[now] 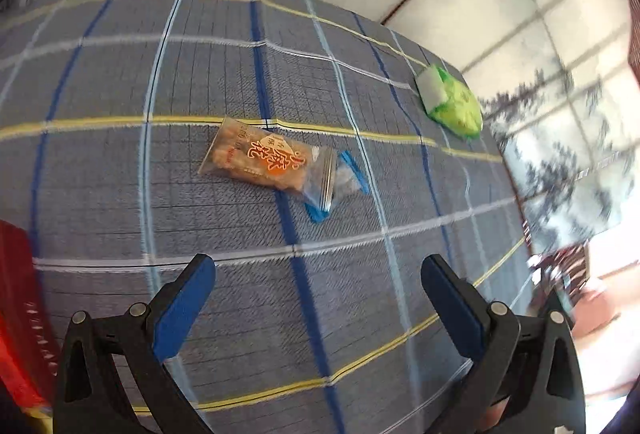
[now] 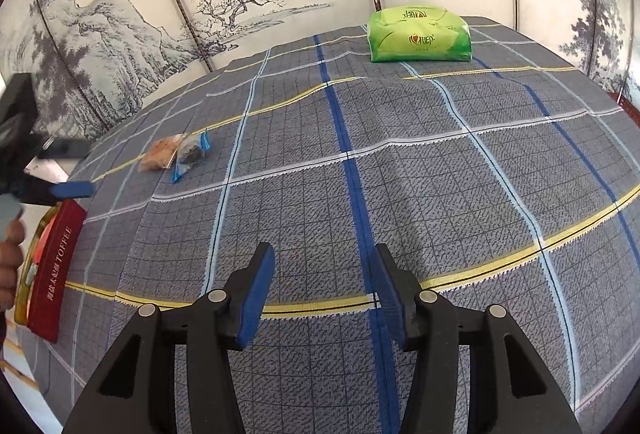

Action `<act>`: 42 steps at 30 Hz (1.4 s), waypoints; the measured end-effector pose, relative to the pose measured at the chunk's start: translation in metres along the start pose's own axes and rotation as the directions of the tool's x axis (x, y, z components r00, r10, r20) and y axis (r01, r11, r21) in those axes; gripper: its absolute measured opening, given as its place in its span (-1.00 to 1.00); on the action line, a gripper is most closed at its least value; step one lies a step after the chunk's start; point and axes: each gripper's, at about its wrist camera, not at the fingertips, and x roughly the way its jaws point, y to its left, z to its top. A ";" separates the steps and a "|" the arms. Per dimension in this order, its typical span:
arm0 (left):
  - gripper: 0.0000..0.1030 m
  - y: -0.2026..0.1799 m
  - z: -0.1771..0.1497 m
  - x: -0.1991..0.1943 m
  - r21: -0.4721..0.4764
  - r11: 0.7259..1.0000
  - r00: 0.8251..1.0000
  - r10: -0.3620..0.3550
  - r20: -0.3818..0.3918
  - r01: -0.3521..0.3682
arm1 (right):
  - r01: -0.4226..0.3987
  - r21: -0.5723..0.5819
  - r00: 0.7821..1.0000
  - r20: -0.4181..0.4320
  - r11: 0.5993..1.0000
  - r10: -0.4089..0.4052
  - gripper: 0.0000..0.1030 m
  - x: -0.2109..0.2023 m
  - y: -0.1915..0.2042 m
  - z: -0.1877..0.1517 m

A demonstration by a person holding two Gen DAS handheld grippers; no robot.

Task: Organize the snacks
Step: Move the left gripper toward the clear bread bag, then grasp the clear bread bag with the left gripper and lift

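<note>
Your left gripper [image 1: 318,298] hangs over the plaid cloth [image 1: 120,169], jaws wide apart, nothing between them. Your right gripper [image 2: 322,298] is partly open, also empty. Ahead lie two snack packets [image 1: 256,157] [image 1: 340,181], touching; red toffee box [image 2: 54,270] at left edge.

Both wrist views face down, sharing the snack packets [image 1: 264,161].
</note>
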 end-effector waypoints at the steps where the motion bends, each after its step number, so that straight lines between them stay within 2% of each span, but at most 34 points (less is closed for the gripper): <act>1: 0.94 0.007 0.009 0.009 -0.082 0.996 1.000 -0.029 -0.003 0.029 | -0.009 0.005 1.000 0.001 1.000 0.009 0.02 0.000 -0.001 0.000; 4: 0.94 0.016 0.030 0.027 -0.211 0.977 1.000 -0.016 0.011 0.018 | -0.033 0.014 0.999 0.003 0.999 0.033 0.04 0.000 -0.003 0.000; 7: 0.93 0.018 0.044 0.041 -0.281 0.959 1.000 0.019 -0.005 -0.020 | -0.060 0.019 0.998 0.003 0.998 0.060 0.06 0.000 -0.004 0.000; 10: 0.89 0.014 0.058 0.057 -0.317 0.944 0.996 0.082 -0.047 -0.093 | -0.081 0.019 0.997 0.003 0.997 0.081 0.06 0.001 -0.004 0.000; 13: 0.78 0.012 0.068 0.067 -0.330 0.932 0.988 0.141 -0.057 -0.152 | -0.102 0.023 0.995 0.010 0.995 0.101 0.06 -0.002 -0.005 -0.001; 17: 0.73 0.008 0.079 0.075 -0.347 0.908 0.973 0.215 -0.089 -0.232 | -0.129 0.042 0.992 0.025 0.991 0.128 0.07 -0.004 -0.009 -0.002; 20: 0.62 0.007 0.081 0.078 -0.342 0.896 0.958 0.261 -0.115 -0.285 | -0.139 0.049 0.990 0.028 0.989 0.138 0.07 -0.004 -0.010 -0.002; 21: 0.52 0.005 0.081 0.078 -0.330 0.894 0.952 0.279 -0.123 -0.304 | -0.141 0.051 0.990 0.029 0.989 0.140 0.08 -0.004 -0.011 -0.002; 24: -0.14 0.001 0.079 0.077 -0.280 0.881 0.924 0.356 -0.140 -0.382 | -0.145 0.060 0.989 0.034 0.988 0.144 0.11 -0.005 -0.012 -0.002; 25: -0.31 0.004 0.078 0.075 -0.274 0.881 0.922 0.360 -0.142 -0.386 | -0.145 0.062 0.989 0.035 0.988 0.143 0.11 -0.004 -0.013 -0.002; 28: -0.41 0.013 0.076 0.070 -0.241 0.912 0.941 0.304 -0.147 -0.332 | -0.140 0.063 0.990 0.032 0.988 0.138 0.13 -0.004 -0.014 -0.003; 31: -0.41 0.014 0.051 0.055 -0.158 0.929 0.940 0.319 -0.119 -0.335 | -0.134 0.071 0.991 0.030 0.988 0.132 0.15 -0.003 -0.015 -0.002; 35: -0.41 0.009 0.000 0.027 -0.035 0.958 0.956 0.282 -0.074 -0.285 | -0.113 0.061 0.994 0.020 0.992 0.112 0.15 0.000 -0.012 -0.001; 37: -0.41 0.008 -0.028 0.013 0.015 0.960 0.959 0.281 -0.037 -0.280 | -0.097 0.013 0.995 0.000 0.995 0.097 0.15 0.004 -0.002 0.001; 42: -0.41 0.003 -0.085 -0.014 0.082 0.954 0.957 0.287 0.031 -0.289 | -0.227 -0.016 0.973 -0.049 0.974 0.226 0.15 0.020 0.042 0.023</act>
